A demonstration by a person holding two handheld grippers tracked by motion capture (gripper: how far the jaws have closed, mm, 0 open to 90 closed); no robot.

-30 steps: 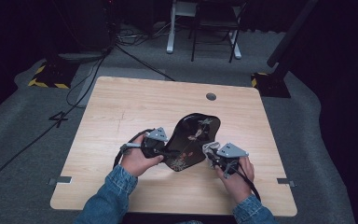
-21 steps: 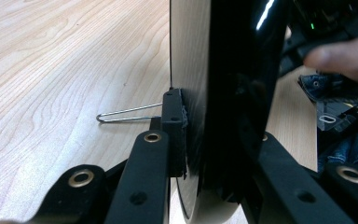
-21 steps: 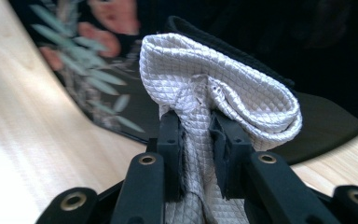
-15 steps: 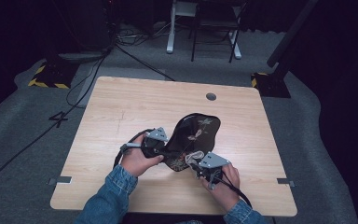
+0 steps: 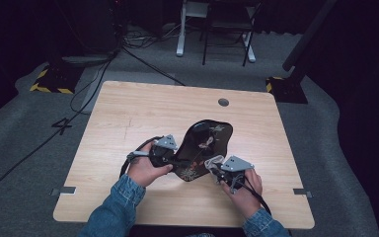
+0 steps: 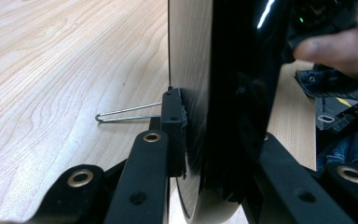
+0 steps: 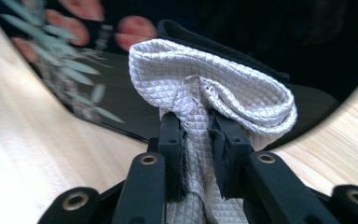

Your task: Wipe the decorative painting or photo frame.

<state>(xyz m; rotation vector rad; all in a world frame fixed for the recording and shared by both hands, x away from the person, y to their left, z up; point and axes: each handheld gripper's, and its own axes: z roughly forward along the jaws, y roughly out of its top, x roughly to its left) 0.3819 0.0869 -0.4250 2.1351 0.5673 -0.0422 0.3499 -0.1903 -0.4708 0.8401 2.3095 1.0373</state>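
Observation:
A glossy black tray (image 5: 205,143) painted with flowers lies tilted on the wooden table (image 5: 128,113). My left gripper (image 5: 177,160) is shut on its left rim; in the left gripper view the tray's black edge (image 6: 228,93) stands clamped between the jaws. My right gripper (image 5: 216,169) is shut on a folded pale quilted cloth (image 7: 205,88), which presses against the tray's near right part (image 7: 74,60). The cloth (image 5: 212,163) appears as a small light wad in the high view.
A bent wire piece (image 6: 121,114) lies on the tabletop beside the left jaw. A round grommet hole (image 5: 223,102) sits near the table's far edge. Chair legs (image 5: 227,29) and cables (image 5: 143,59) are on the floor beyond the table.
My right gripper with the cloth has moved left and nearer along the tray's lower right part. The left gripper keeps its hold on the tray's rim.

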